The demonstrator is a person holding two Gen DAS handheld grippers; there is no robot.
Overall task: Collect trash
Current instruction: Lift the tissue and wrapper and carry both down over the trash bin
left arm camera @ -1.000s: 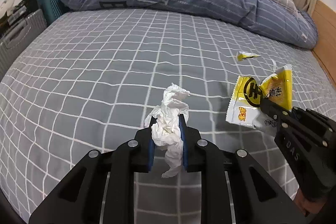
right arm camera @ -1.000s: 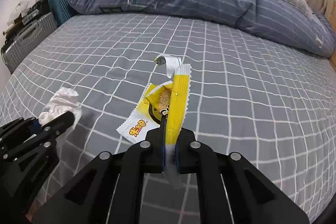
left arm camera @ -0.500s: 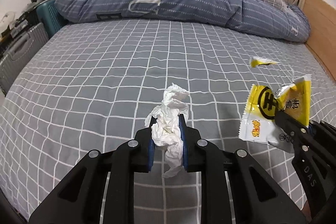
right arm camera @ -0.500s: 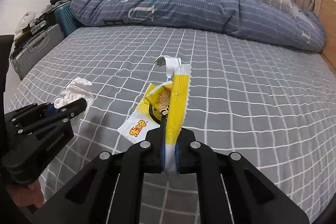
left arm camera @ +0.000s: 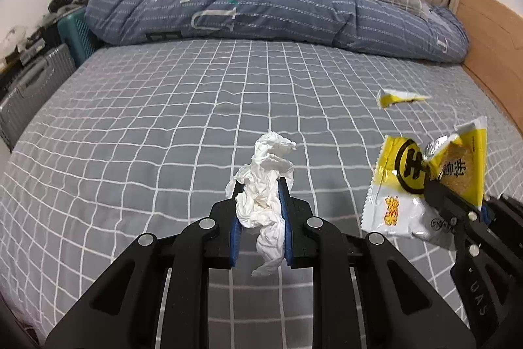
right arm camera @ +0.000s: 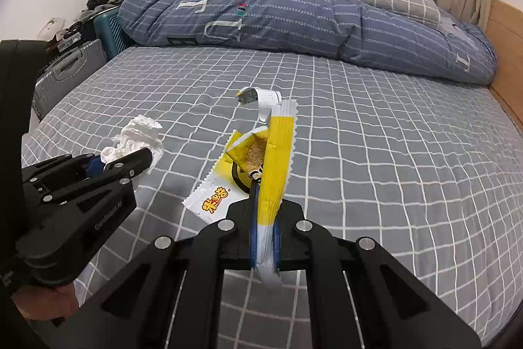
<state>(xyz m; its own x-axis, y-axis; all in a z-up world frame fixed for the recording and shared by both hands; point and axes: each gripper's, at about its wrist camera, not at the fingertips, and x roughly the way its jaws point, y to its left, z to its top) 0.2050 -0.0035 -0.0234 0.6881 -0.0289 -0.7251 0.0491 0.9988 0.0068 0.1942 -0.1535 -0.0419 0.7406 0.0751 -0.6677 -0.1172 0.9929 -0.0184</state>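
The left hand-held gripper (left arm camera: 260,201) clamps a crumpled white paper tissue (left arm camera: 266,185) above the grey checked bed sheet (left arm camera: 163,120). Open sheet extends ahead to the blue striped duvet (left arm camera: 261,8). At right, the right hand-held gripper (right arm camera: 264,215) pinches a torn yellow-and-white snack wrapper (right arm camera: 278,152), near a small torn wrapper scrap (left arm camera: 397,96) lying on the sheet.

1. From the left wrist we look forward along the left gripper (left arm camera: 260,205), low over the grey checked bed (left arm camera: 163,120) and facing the blue duvet (left arm camera: 261,8) at the top of the frame.
2. From the right wrist we look the same way along the right gripper (right arm camera: 264,218), equally close.
3. Both views share the bed, duvet and window; each catches the other gripper at its lower edge, left gripper (right arm camera: 108,165) lower left, right gripper (left arm camera: 457,211) lower right.
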